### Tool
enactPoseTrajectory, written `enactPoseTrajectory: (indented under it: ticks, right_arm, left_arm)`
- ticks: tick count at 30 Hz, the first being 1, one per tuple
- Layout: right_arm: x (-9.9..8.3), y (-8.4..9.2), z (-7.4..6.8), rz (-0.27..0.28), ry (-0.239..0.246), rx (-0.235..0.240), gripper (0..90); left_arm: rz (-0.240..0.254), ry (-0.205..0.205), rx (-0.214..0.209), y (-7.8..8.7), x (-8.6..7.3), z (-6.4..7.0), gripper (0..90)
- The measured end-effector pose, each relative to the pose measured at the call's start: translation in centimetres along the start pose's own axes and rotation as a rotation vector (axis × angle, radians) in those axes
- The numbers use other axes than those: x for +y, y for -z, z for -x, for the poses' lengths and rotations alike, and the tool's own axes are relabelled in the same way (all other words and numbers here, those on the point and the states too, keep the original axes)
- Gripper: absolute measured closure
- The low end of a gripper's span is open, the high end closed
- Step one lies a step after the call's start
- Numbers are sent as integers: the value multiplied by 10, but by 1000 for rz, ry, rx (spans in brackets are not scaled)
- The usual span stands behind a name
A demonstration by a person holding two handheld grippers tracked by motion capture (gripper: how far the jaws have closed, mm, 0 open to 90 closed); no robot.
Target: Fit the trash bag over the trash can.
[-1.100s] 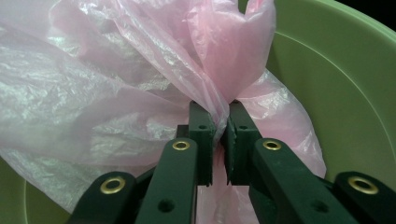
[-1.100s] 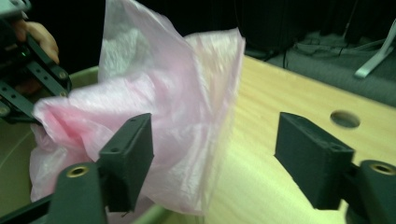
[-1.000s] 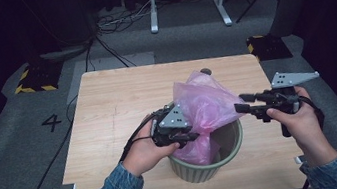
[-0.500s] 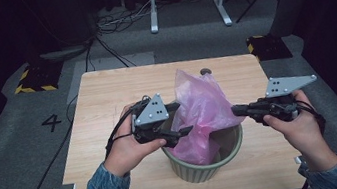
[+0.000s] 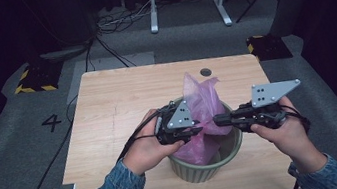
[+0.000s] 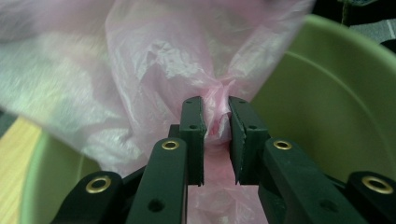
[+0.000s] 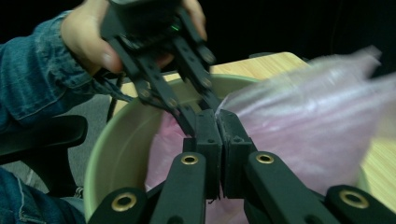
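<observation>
A pale green bucket (image 5: pixel 235 147) stands at the table's near edge with a pink plastic bag (image 5: pixel 202 94) rising out of it. My left gripper (image 5: pixel 198 130) reaches in from the left; its jaws have just been closing and now pinch a gathered fold of the bag (image 6: pixel 154 56) between the pads (image 6: pixel 194 121). Opposite it, my right gripper (image 5: pixel 216 119) comes from the right, tips nearly meeting the left one. In the right gripper view its jaws (image 7: pixel 217 114) are pressed together on the bag's film (image 7: pixel 303 116) above the bucket rim (image 7: pixel 116 140).
The wooden table (image 5: pixel 118 107) has a small round grommet (image 5: pixel 205 72) behind the bucket. Cables (image 5: pixel 106 28) and a white frame (image 5: pixel 188 0) lie on the floor beyond. A "4" mark (image 5: pixel 52 123) is on the carpet at left.
The left gripper drew back to the left with wider jaws, then returned to the bag and closed on it. The right gripper moved left toward the bucket's middle.
</observation>
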State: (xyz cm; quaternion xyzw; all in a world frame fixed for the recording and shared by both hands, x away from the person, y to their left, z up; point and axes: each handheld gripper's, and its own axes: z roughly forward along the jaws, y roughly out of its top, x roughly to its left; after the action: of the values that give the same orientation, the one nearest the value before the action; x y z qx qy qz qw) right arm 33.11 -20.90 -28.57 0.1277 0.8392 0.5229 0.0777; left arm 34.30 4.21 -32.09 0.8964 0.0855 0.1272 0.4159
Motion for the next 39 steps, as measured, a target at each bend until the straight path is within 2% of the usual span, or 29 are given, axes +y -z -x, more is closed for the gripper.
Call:
enactPoseTrajectory:
  ticks: [3,5,6,8,10,14,17,20,24,26,27,31,32,39]
  right_arm:
    - [3,-12,-2,-7,8,21,886]
    - [4,-18,-1,-6,8,23,889]
    - [4,-22,0,-5,6,24,889]
    - [3,-27,3,1,2,23,889]
    - [1,-30,6,4,-1,11,892]
    - [-3,-32,13,23,-30,-3,895]
    - [-5,-33,15,29,-38,-8,895]
    - [-4,-33,13,41,-34,-7,896]
    - [-1,-32,10,70,-31,-4,900]
    - [1,-31,8,86,-31,-1,900]
    - [1,-31,7,92,-30,-1,900]
    - [1,-27,4,106,-25,-8,900]
    - [1,-25,4,107,-25,-9,900]
    - [-1,-7,7,103,-29,-47,872]
  left_arm:
    - [-30,0,-29,-9,-1,-1,748]
    - [-27,14,-30,-13,-3,-1,673]
    - [-16,29,-22,-14,-5,-2,591]
    - [45,55,-13,-10,-9,-4,468]
    - [112,83,-27,-5,-13,-5,415]
    - [149,76,-39,5,-15,-1,400]
    - [165,95,-56,8,-12,3,405]
    - [172,97,-86,6,-7,8,421]
    - [183,98,-83,-2,0,12,422]
    - [167,110,-67,-3,4,13,471]
    - [169,119,-62,-3,5,13,532]
    - [181,121,-58,-2,5,8,867]
    - [182,128,-53,-1,5,7,899]
    - [182,116,-19,8,0,3,900]
